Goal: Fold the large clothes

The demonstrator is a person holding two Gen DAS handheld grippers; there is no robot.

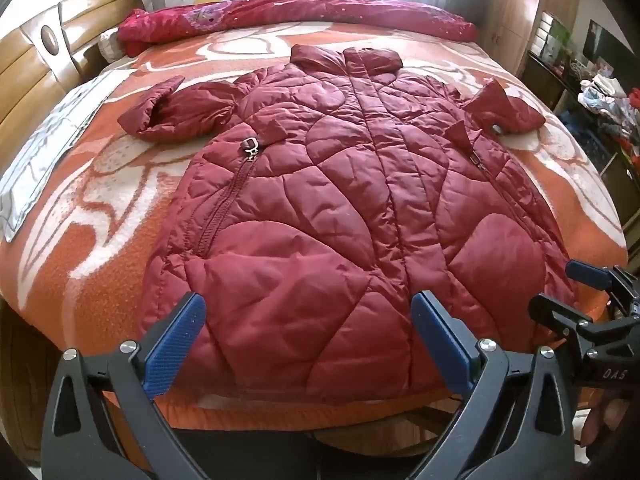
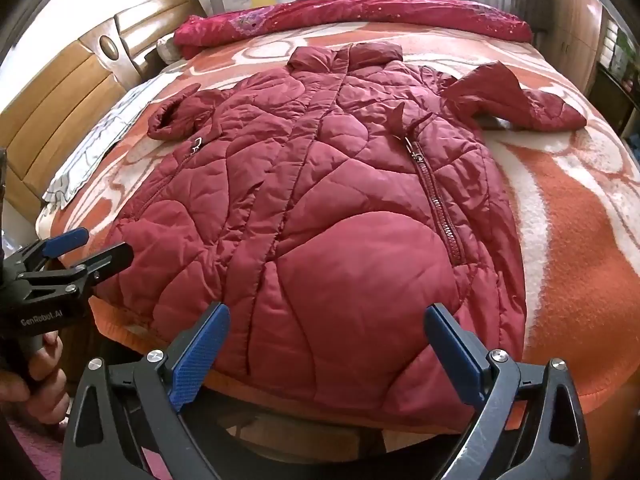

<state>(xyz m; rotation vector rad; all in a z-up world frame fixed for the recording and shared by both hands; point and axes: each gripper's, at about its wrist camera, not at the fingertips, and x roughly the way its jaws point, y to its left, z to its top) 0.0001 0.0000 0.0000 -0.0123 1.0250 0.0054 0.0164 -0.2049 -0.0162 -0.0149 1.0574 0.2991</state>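
Headboard (image 1: 28,80) of wood at far left, pale cloth (image 1: 44,148) along that edge of bed. Left sleeve (image 1: 176,110) bent inward beside jacket body, cuff open. Left gripper (image 1: 308,344) low over hem, jaws wide apart, clamped on nothing. Quilted maroon jacket (image 1: 344,208) flat and face up on orange-and-white blanket (image 1: 100,248), front closed, collar (image 1: 344,58) toward rolled red quilt (image 1: 296,14) at far edge, hem at near edge of bed. Pocket zipper (image 1: 224,200) on left panel, second zipper (image 2: 438,204) on right panel. Right gripper (image 2: 326,356) over right part of hem, jaws likewise wide apart, empty. Right sleeve (image 2: 520,100) crooked outward on blanket.

Step judged: start of fold, nothing folded yet. Next move probably calls for a grasp on a sleeve or side edge, then carry across centre line; padding thick, likely springy.

Writing: "GenRobot.AI" on left gripper body in right wrist view; "DAS" on right gripper body in left wrist view. Print on far wall unreadable.
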